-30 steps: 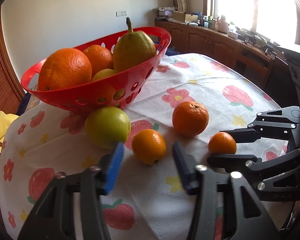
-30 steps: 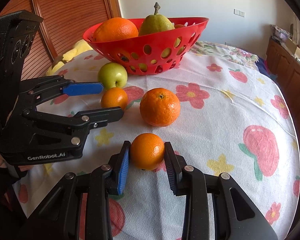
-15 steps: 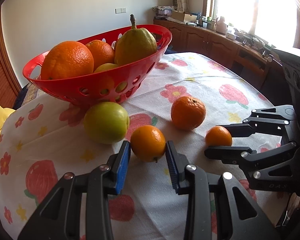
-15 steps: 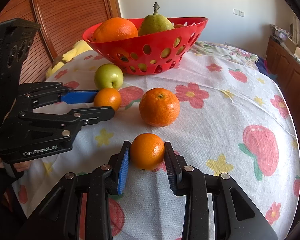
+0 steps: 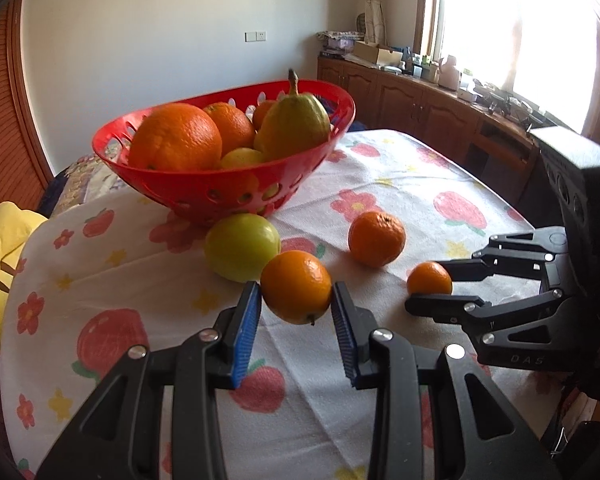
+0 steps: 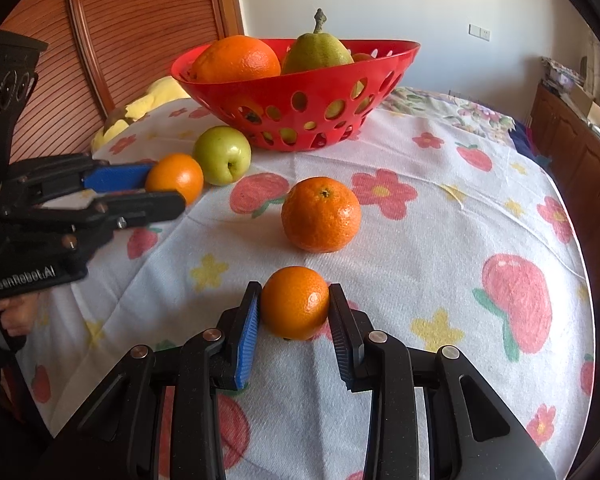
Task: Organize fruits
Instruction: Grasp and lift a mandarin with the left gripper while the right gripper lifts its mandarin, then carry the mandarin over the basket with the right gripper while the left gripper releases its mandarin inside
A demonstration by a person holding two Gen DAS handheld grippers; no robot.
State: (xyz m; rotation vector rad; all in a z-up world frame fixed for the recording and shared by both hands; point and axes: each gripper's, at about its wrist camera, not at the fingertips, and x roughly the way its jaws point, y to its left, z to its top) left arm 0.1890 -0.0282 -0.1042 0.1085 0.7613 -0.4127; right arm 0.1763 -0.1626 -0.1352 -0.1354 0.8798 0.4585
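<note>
My left gripper (image 5: 296, 300) is shut on a small orange (image 5: 296, 286), held a little above the cloth; it also shows in the right wrist view (image 6: 175, 176). My right gripper (image 6: 294, 306) is shut on another small orange (image 6: 295, 302) that rests on the cloth and shows in the left wrist view (image 5: 429, 278). A larger orange (image 6: 321, 214) lies loose between them. A green apple (image 6: 222, 155) sits beside the red basket (image 6: 300, 92), which holds oranges and a pear (image 6: 318, 50).
The round table has a white cloth with flower and fruit prints (image 6: 460, 220). A yellow soft toy (image 5: 0, 248) lies past its left edge. Wooden cabinets (image 5: 420, 108) stand under a bright window behind the table.
My left gripper moved forward around the small orange, closed on it and lifted it slightly. My right gripper stayed closed around its orange.
</note>
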